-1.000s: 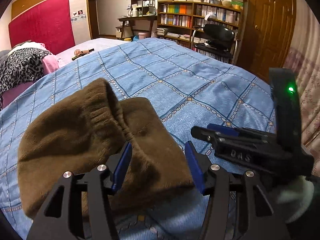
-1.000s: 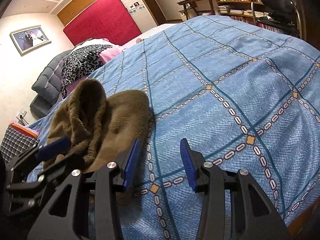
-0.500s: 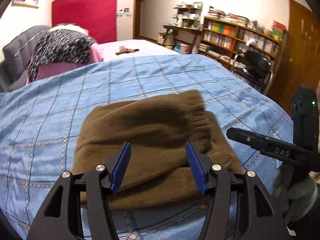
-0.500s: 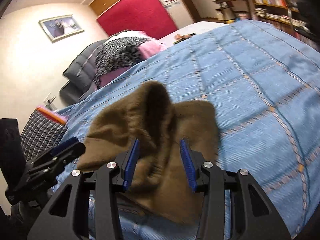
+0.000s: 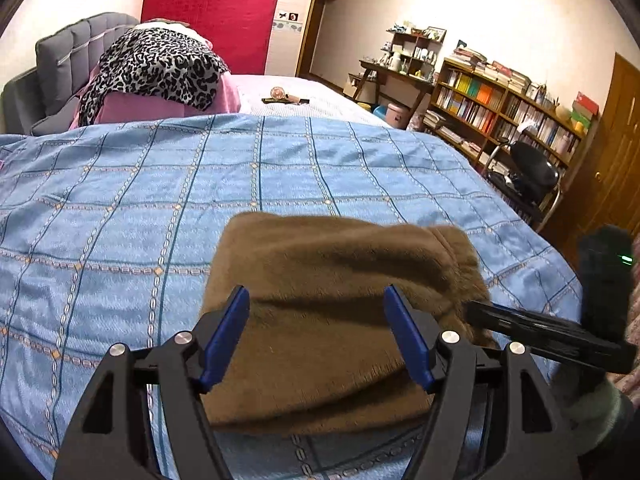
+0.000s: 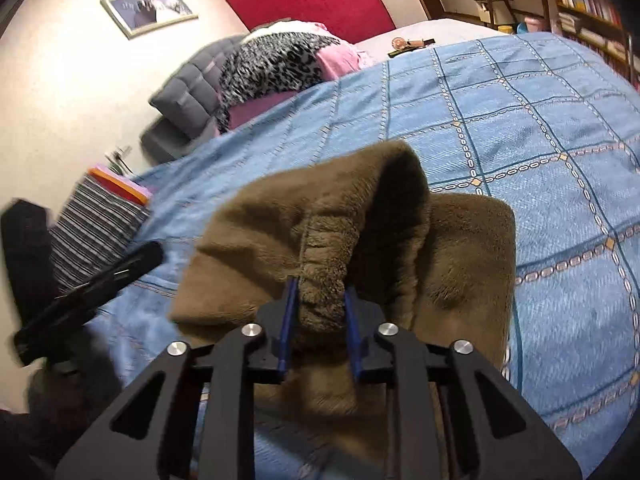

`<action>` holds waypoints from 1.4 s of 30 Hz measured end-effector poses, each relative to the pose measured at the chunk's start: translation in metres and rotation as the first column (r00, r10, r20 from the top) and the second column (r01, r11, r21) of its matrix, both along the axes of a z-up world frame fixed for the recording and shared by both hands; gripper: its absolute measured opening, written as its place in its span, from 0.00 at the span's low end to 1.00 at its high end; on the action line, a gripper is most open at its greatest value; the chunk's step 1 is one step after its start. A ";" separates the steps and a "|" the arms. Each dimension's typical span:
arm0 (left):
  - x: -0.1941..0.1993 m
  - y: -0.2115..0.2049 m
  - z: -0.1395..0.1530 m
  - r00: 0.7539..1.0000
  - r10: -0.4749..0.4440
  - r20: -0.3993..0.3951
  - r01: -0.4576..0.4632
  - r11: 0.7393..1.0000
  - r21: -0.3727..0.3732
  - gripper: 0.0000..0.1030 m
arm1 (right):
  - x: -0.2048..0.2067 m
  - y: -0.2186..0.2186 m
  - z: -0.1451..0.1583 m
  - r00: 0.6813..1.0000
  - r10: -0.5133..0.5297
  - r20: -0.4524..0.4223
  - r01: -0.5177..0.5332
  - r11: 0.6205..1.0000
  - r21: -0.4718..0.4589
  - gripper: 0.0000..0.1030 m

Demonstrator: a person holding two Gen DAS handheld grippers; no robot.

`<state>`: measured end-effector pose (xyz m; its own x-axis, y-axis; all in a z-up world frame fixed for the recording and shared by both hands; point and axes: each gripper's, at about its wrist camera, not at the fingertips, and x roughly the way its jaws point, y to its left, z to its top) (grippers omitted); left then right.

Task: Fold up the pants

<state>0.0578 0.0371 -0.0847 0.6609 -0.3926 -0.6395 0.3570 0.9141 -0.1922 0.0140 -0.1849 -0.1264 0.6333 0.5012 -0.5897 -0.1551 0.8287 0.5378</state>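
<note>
Brown fleece pants (image 5: 336, 300) lie folded in a bundle on the blue checked bedspread (image 5: 160, 184). My left gripper (image 5: 316, 336) is open, its blue pads either side of the bundle's near edge, not closed on it. My right gripper (image 6: 318, 316) is shut on the elastic waistband (image 6: 324, 264) of the pants (image 6: 460, 248) and holds that edge lifted in a ridge. The right gripper also shows at the right of the left wrist view (image 5: 532, 328). The left gripper shows as a blurred dark shape in the right wrist view (image 6: 84, 280).
A leopard-print and pink pile (image 5: 156, 68) lies at the grey headboard (image 5: 60, 60). Striped cloth with bright folders (image 6: 96, 220) sits at the bed's left edge. Bookshelves (image 5: 504, 108), a black chair (image 5: 532, 172) and a wooden door (image 5: 616, 152) stand beyond the bed's right side.
My right gripper has closed on the waistband of the pants, where it was open before. Both views have swung toward the headboard, and the left gripper stays open over the bundle.
</note>
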 end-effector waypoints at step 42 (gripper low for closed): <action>-0.047 -0.071 -0.070 0.974 -0.228 -0.012 0.227 0.966 0.120 0.70 | 0.039 -0.010 -0.055 0.978 -0.076 -0.194 0.100 0.988 0.120 0.54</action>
